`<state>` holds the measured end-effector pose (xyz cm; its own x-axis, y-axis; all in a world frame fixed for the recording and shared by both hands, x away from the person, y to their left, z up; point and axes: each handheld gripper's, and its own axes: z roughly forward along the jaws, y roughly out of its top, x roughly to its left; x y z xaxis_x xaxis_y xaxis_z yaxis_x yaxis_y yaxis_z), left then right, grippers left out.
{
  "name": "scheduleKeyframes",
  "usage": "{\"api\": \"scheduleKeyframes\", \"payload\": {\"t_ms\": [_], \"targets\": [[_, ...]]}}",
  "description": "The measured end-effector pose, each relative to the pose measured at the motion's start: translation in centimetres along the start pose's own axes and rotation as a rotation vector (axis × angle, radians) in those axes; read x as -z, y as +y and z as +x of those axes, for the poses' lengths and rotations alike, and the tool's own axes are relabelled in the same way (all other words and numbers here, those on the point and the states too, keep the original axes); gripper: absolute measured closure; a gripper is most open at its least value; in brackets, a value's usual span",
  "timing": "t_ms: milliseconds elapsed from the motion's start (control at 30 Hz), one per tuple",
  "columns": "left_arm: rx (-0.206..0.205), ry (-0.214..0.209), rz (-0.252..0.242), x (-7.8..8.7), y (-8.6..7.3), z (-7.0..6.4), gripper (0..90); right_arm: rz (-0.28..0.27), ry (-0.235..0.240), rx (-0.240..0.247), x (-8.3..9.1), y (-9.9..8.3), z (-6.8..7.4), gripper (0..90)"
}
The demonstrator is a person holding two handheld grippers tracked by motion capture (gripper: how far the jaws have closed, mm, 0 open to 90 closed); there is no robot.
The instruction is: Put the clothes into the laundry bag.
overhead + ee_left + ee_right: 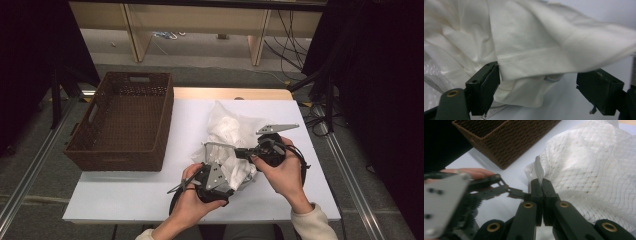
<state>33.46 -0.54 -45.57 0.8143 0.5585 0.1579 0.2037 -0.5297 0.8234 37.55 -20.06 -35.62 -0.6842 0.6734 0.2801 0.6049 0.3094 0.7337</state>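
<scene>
A crumpled white garment [227, 132] is being worked on the white desk [125, 195], right of the woven brown basket [122, 122]. Its netted edge is pinched by the right gripper [541, 182], jaws together, so that a hemmed fold is offered between the wide-apart jaws of the left gripper [537, 82].

I count one wicker basket [122, 120] at about ten o'clock on the table [150, 192]. There is one heap of white cloth [230, 137] near the centre, though I cannot tell how many pieces it holds. Two grippers are in my hands: the left gripper [212, 175] and the right gripper [250, 152].
</scene>
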Motion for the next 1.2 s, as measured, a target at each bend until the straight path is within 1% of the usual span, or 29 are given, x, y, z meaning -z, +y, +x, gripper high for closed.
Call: {"api": "scheduleKeyframes", "payload": {"t_ms": [33, 67, 100, 133, 167, 200, 333, 433, 467, 500, 533, 567, 633, 667, 700, 733, 767, 800, 833, 867, 900, 933, 967, 1000, 1033, 1100, 1133, 1167, 1200], "targets": [[0.008, 0.004, 0.004, -0.4, -0.1, 0.0, 18.9, 0.002, 0.002, 0.0, 0.0, 0.0, 0.0, 90.0], [0.031, -0.008, 0.016, -1.0, -0.2, -0.1, 19.2, 0.0, 0.003, 0.003, 0.0, 0.0, 0.0, 90.0], [0.026, -0.007, 0.019, -1.3, -0.2, -0.2, 21.1, -0.006, 0.009, 0.005, 0.0, 0.0, -0.1, 90.0], [0.017, -0.002, 0.028, -1.6, -0.2, -0.2, 23.0, -0.001, -0.002, 0.006, 0.0, 0.0, 0.0, 90.0], [0.01, 0.0, 0.025, -2.0, -0.2, -0.3, 25.0, -0.005, -0.005, 0.024, 0.0, 0.0, -0.1, 90.0], [0.01, -0.004, 0.029, -2.1, -0.1, -0.3, 27.6, -0.003, -0.004, 0.022, 0.0, 0.0, -0.1, 90.0], [0.005, 0.009, 0.019, -2.5, 0.2, -0.3, 40.8, 0.003, -0.003, 0.01, 0.0, 0.0, 0.0, 90.0], [-0.006, 0.0, 0.012, -2.7, 0.3, -0.1, 53.2, 0.006, -0.004, 0.0, 0.0, -0.1, 0.1, 90.0], [-0.008, -0.004, 0.006, -2.8, 0.3, -0.1, 57.2, 0.002, -0.006, -0.001, -0.1, -0.1, 0.2, 90.0], [-0.009, -0.006, 0.0, -2.9, 0.4, 0.0, 61.9, 0.007, -0.005, 0.021, -0.1, 0.0, 0.0, 90.0], [0.007, -0.007, -0.026, -3.0, 0.4, -0.1, 67.8, 0.011, -0.009, 0.004, -0.2, -0.1, 0.2, 90.0], [0.012, -0.004, -0.029, -2.9, 0.6, 0.0, 71.3, 0.014, -0.009, 0.004, -0.2, -0.1, 0.3, 90.0], [0.044, -0.007, -0.068, -2.7, 1.0, 0.2, 77.3, 0.011, -0.012, 0.017, -0.1, -0.1, 0.3, 90.0], [0.048, -0.004, -0.083, -2.5, 1.3, 0.4, 79.4, 0.008, -0.016, 0.019, -0.1, -0.1, 0.3, 90.0], [0.061, -0.005, -0.09, -2.3, 1.5, 0.4, 80.5, 0.007, -0.012, 0.011, 0.0, 0.0, 0.3, 90.0], [0.06, -0.007, -0.096, -2.1, 1.7, 0.5, 80.9, 0.002, -0.01, 0.008, 0.0, 0.0, 0.3, 90.0], [0.065, -0.007, -0.11, -1.9, 2.0, 0.6, 81.4, -0.002, 0.005, 0.036, 0.0, 0.0, 0.1, 90.0], [0.07, -0.005, -0.127, -1.6, 2.3, 0.6, 81.8, 0.001, 0.0, 0.017, 0.1, 0.0, 0.3, 90.0], [0.07, -0.006, -0.132, -1.3, 2.6, 0.6, 82.3, -0.003, -0.015, 0.025, 0.3, 0.1, 0.4, 90.0], [0.066, -0.008, -0.138, -1.0, 2.9, 0.6, 82.5, -0.024, -0.002, 0.042, 0.4, 0.1, 0.4, 90.0], [0.07, -0.011, -0.148, -0.8, 3.1, 0.5, 82.7, -0.024, 0.004, 0.04, 0.6, 0.2, 0.6, 90.0], [0.076, -0.016, -0.153, -0.6, 3.2, 0.4, 82.8, -0.034, -0.005, 0.03, 0.9, 0.3, 0.8, 90.0], [0.072, -0.019, -0.148, -0.3, 3.5, 0.3, 82.8, -0.034, -0.014, 0.038, 1.2, 0.3, 0.8, 90.0], [0.067, -0.017, -0.153, -0.1, 3.6, 0.3, 82.9, -0.047, -0.001, 0.044, 1.3, 0.3, 0.8, 90.0], [0.068, -0.014, -0.153, 0.1, 3.7, 0.2, 82.9, -0.044, -0.002, 0.036, 1.5, 0.3, 0.8, 90.0], [0.076, -0.018, -0.15, 0.3, 3.7, 0.4, 82.9, -0.055, -0.011, 0.05, 1.7, 0.4, 0.7, 90.0], [0.085, -0.022, -0.149, 0.4, 3.8, 0.5, 82.9, -0.054, -0.009, 0.047, 1.8, 0.4, 0.8, 90.0], [0.094, -0.023, -0.15, 0.4, 3.8, 0.6, 83.0, -0.052, -0.003, 0.047, 1.7, 0.4, 0.8, 90.0], [0.1, -0.027, -0.149, 0.4, 3.8, 0.7, 83.0, -0.045, 0.017, 0.036, 1.6, 0.4, 0.9, 90.0]]}}
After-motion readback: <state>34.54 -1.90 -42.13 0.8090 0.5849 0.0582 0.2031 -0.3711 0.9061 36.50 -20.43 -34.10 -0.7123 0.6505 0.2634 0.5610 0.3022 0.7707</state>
